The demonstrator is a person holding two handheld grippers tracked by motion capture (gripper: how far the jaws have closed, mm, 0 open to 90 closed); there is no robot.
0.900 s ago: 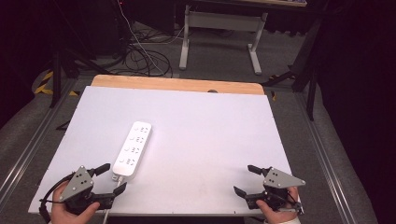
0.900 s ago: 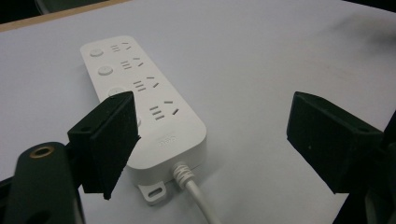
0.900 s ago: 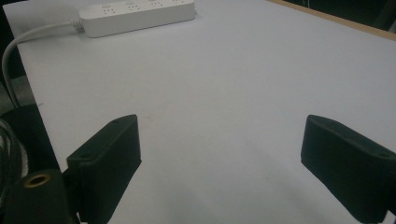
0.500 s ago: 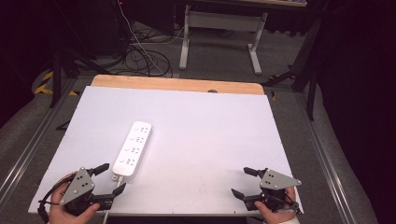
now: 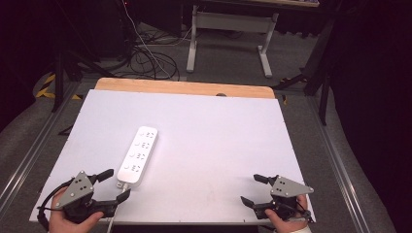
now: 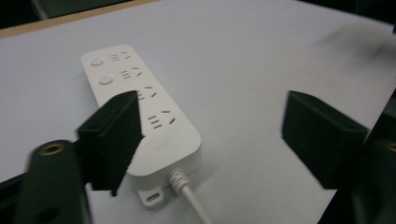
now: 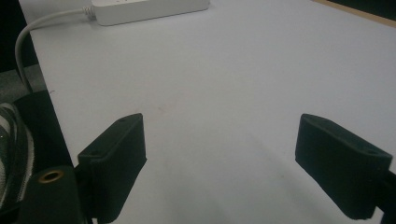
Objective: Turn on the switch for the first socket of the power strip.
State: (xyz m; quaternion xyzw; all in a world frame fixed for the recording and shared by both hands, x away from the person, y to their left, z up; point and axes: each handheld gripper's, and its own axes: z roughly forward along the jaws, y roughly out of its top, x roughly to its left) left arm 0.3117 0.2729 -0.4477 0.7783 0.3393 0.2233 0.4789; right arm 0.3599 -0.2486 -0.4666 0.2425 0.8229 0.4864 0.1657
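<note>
White power strip (image 5: 137,155) lying flat on the white surface (image 5: 218,141), left of centre, long axis running away from the near edge, corded end nearest the person. Cord (image 6: 191,196) leaving that near end and dropping over the near edge. Left claw (image 5: 111,185) sitting just beside the corded end, jaws apart, gripping nothing. Right claw (image 5: 252,189) hovering low near the right front corner, well apart from the strip, jaws also apart, nothing between them. Judging handling: probably rigid hard plastic shell, light to moderate weight, smooth glossy sides likely slippery under the pads; not fragile, but the trailing cord likely tugging and swinging the near end if lifted. Best hold looking like across the narrow width, pinching the two long sides near the middle or toward the corded end; avoiding the socket face and the cord itself. Comparing views: high view giving the whole layout, both hands (image 5: 73,221) and the strip's place on the surface; left gripper view adding socket slots, two round buttons at the far end, a mounting tab (image 6: 152,197) by the cord exit; right gripper view catching just the strip's near end (image 7: 149,8) and the cord curving off the edge (image 7: 28,42).
</note>
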